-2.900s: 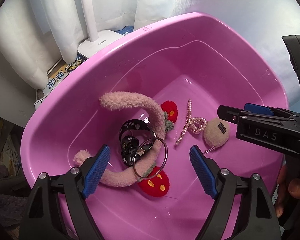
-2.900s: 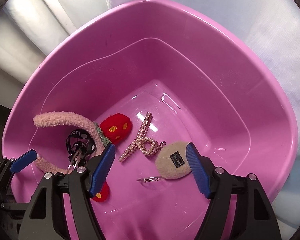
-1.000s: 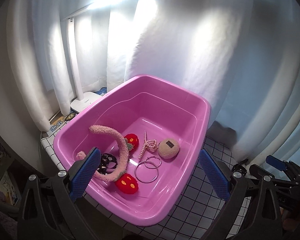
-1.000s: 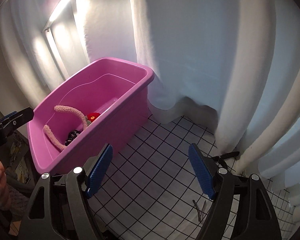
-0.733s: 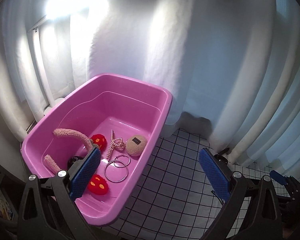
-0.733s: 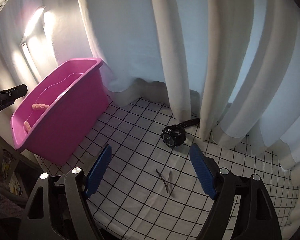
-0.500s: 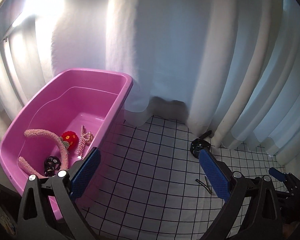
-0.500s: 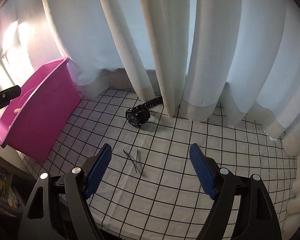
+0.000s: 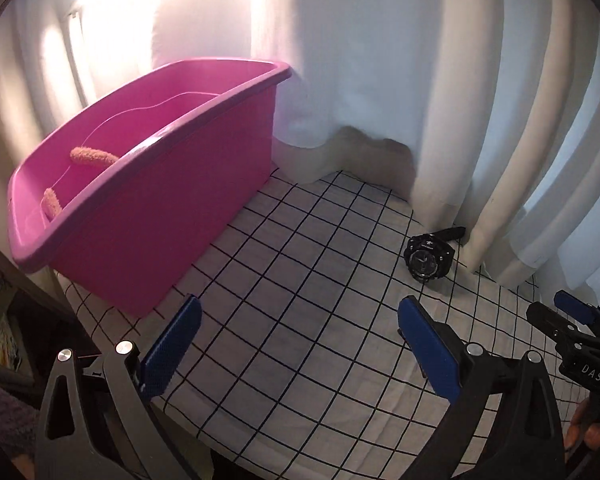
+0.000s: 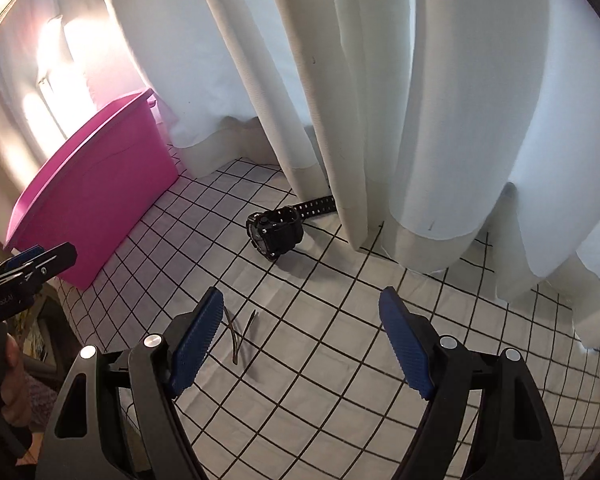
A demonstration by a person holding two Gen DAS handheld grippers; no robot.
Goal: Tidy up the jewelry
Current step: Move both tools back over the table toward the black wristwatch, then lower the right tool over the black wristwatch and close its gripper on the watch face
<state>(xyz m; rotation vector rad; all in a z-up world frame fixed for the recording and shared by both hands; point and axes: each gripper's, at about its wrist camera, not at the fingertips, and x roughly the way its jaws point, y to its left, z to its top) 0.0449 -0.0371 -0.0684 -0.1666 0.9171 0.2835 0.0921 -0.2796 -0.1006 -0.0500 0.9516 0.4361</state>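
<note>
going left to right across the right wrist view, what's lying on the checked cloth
pink tub → thin dark hair pins → black watch → hem of the white curtain

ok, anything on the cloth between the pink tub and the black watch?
In the left wrist view, only bare grid cloth lies between the pink tub and the black watch. The right wrist view agrees.
</note>
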